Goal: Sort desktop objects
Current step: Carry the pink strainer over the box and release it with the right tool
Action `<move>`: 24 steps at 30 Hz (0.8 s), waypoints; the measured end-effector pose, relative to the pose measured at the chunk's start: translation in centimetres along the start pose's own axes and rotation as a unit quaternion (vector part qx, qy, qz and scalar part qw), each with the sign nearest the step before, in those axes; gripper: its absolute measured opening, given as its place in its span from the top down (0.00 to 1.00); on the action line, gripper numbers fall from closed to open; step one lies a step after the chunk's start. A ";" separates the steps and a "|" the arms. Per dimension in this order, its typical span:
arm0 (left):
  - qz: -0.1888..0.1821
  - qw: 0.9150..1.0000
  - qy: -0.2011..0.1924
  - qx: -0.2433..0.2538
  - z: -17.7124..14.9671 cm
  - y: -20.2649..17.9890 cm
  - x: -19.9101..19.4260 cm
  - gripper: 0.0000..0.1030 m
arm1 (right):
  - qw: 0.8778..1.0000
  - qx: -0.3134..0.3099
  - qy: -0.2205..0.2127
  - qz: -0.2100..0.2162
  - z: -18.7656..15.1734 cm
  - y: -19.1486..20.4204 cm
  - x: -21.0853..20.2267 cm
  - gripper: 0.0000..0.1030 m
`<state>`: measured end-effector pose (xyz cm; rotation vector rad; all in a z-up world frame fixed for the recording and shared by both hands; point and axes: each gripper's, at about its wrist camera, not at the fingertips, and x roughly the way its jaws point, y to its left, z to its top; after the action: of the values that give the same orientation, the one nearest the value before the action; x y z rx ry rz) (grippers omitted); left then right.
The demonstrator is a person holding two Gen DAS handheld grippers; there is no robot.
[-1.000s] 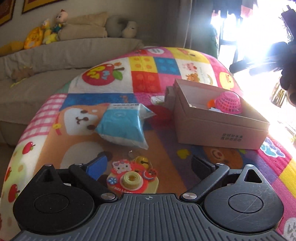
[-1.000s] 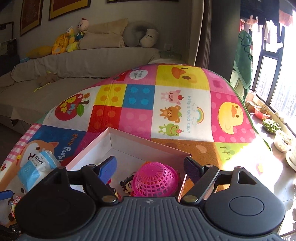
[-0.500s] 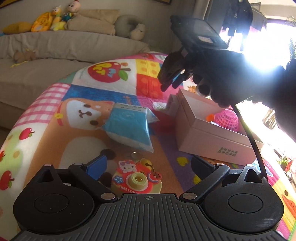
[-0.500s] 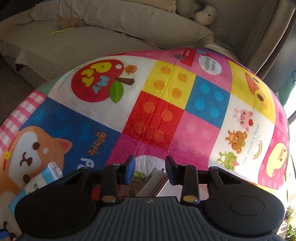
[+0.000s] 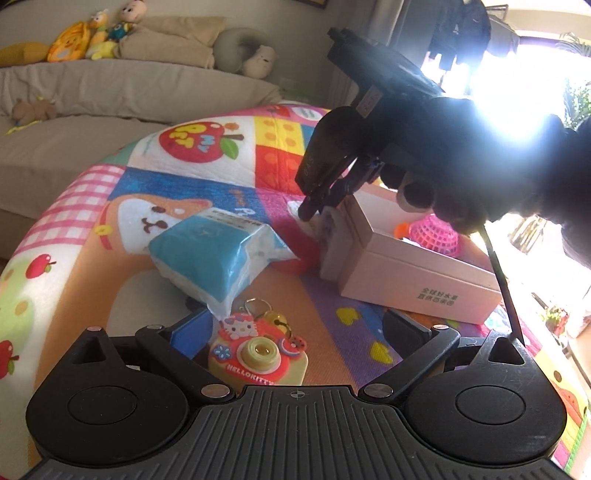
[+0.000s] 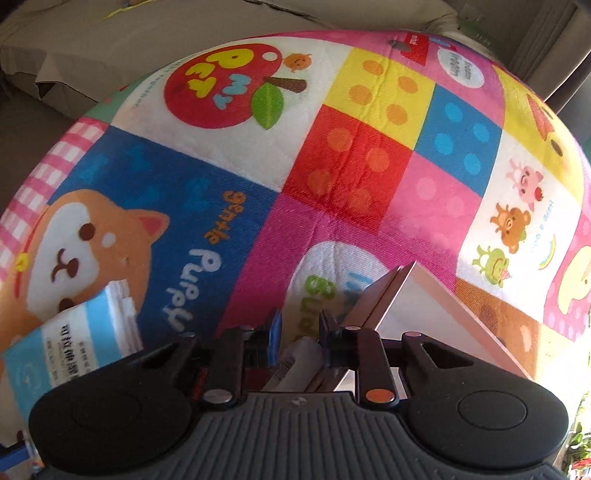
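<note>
While the right tool (image 6: pixel 297 328), jaws just narrowed, pinches a pale packet (image 6: pixel 295 365), the left tool (image 5: pixel 295 328) gapes around the toy camera (image 5: pixel 258 354).

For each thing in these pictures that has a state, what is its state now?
Pink cardboard box: open, no lid.
Pink mesh ball: inside the box.
Blue tissue pack: lying on the mat.
Camera-shaped toy keychain: between open left hand-held gripper fingers.
Right hand-held gripper: closing on a pale small item.

Upper left of the frame: grey sofa (image 5: pixel 122 92) carrying plush toys (image 5: pixel 99 33), cushions (image 5: pixel 173 40). Upper right: bright window (image 5: pixel 517 74).
</note>
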<state>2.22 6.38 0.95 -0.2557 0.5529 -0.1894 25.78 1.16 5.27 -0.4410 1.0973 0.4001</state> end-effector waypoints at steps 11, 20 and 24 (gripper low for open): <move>-0.037 0.994 0.031 0.102 -2.1 -3.3 -1.7 0.00 | 0.993 -0.062 -0.015 0.096 -11.1 5.0 -5.5 0.79; -0.019 0.993 0.067 0.099 -2.9 -3.1 -2.7 0.00 | 0.994 -0.042 -0.103 -0.014 -21.2 0.5 -8.1 0.59; -0.039 0.990 0.087 0.100 -2.9 -3.7 -3.0 0.00 | 0.991 0.050 -0.127 -0.004 -24.7 -3.4 -9.2 0.29</move>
<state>-2.26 3.00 1.08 -0.0655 0.6922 -0.3430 5.19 -15.63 4.54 -0.2960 0.8631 0.3809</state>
